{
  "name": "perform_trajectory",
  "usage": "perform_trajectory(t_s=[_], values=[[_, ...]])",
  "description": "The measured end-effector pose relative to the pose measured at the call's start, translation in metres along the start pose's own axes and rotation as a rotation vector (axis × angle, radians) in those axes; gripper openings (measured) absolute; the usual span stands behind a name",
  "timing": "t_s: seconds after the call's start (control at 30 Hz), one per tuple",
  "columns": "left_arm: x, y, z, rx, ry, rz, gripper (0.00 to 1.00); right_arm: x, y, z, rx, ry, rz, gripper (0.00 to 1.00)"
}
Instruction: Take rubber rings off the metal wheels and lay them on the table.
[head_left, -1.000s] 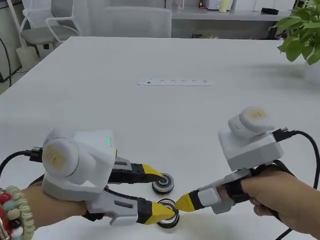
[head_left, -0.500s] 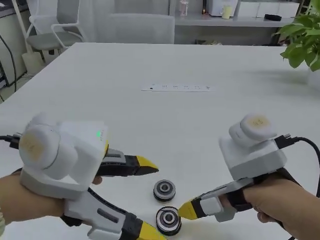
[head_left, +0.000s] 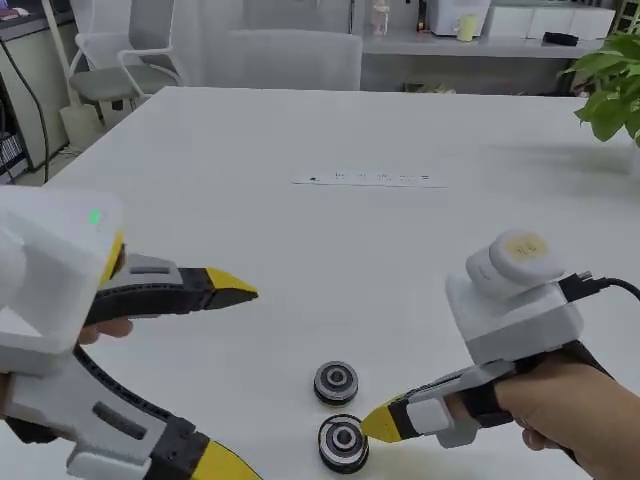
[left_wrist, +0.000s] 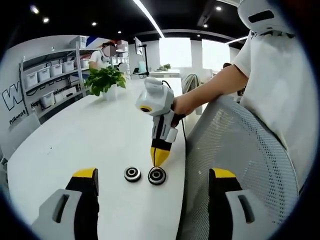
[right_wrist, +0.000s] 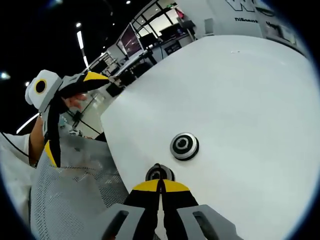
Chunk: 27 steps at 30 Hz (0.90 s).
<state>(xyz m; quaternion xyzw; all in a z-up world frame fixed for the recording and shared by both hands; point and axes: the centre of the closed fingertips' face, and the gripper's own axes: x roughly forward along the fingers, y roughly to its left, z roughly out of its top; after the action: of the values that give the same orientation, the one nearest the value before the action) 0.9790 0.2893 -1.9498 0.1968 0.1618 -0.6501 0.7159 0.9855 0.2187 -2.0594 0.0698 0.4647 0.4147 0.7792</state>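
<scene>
Two small metal wheels with dark rubber rings lie on the white table (head_left: 300, 240), the far wheel (head_left: 336, 382) and the near wheel (head_left: 343, 443). My right gripper (head_left: 375, 424) is shut, and its yellow tips touch the near wheel's right rim. In the right gripper view the shut tips (right_wrist: 160, 184) cover the near wheel's (right_wrist: 160, 173) lower edge, with the far wheel (right_wrist: 184, 146) beyond. My left gripper (head_left: 240, 385) is raised to the left with its jaws wide open and nothing between them. The left gripper view looks down on both wheels (left_wrist: 132, 174) (left_wrist: 157, 175) and the right gripper (left_wrist: 159, 156).
A white power strip (head_left: 368, 179) lies across the table's middle. A potted plant (head_left: 610, 95) stands at the far right and chairs (head_left: 270, 55) wait behind the table. A grey mesh chair back (left_wrist: 240, 165) is close by the table's near edge.
The left gripper has pulled away from the wheels, up and to the left, with its jaws spread wider. The right gripper has stayed at the near wheel.
</scene>
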Motion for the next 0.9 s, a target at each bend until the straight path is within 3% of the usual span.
perform_trajectory(t_s=[0.3, 0.73, 0.9], values=[[-0.027, 0.002, -0.009, -0.045, -0.017, 0.094, 0.91, -0.001, 0.001, 0.0, 0.003, -0.002, 0.006, 0.0], [-0.072, 0.015, -0.033, -0.151, -0.059, 0.311, 0.91, -0.003, 0.002, 0.003, -0.003, -0.012, 0.009, 0.0], [-0.075, 0.014, -0.043, -0.183, -0.058, 0.349, 0.91, -0.006, 0.0, 0.005, 0.01, -0.03, 0.009, 0.0]])
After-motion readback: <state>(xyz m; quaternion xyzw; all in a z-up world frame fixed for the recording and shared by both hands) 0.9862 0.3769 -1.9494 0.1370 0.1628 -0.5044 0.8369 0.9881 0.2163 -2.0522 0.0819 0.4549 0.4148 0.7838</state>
